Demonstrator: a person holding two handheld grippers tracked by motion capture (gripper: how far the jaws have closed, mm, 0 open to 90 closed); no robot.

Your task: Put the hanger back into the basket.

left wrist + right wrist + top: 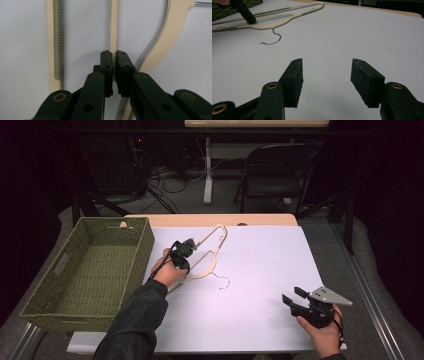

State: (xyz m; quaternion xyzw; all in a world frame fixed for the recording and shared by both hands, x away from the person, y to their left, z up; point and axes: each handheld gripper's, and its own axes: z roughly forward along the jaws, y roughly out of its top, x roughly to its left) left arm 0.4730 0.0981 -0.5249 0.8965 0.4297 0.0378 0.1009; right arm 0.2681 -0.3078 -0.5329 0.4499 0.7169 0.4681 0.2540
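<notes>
Hanger, cream plastic with a thin wire hook (204, 257): the left gripper (113, 58) has its jaws clamped on the slim middle bar, near the white worktop's (260, 270) left edge beside the green woven basket (90, 270). Probably light, stiff and slick; this bar suits pinching. The right gripper (326, 75) stands open, well apart.

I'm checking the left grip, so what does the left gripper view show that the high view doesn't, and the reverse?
Left gripper view: the left gripper has its black pads shut on a thin inner bar of the cream plastic coat hanger, beside its ridged strip.

High view: the green woven basket at the table's left, the right gripper with jaws apart, and the hanger's wire hook.

Both: the hanger lying on the white tabletop.
</notes>
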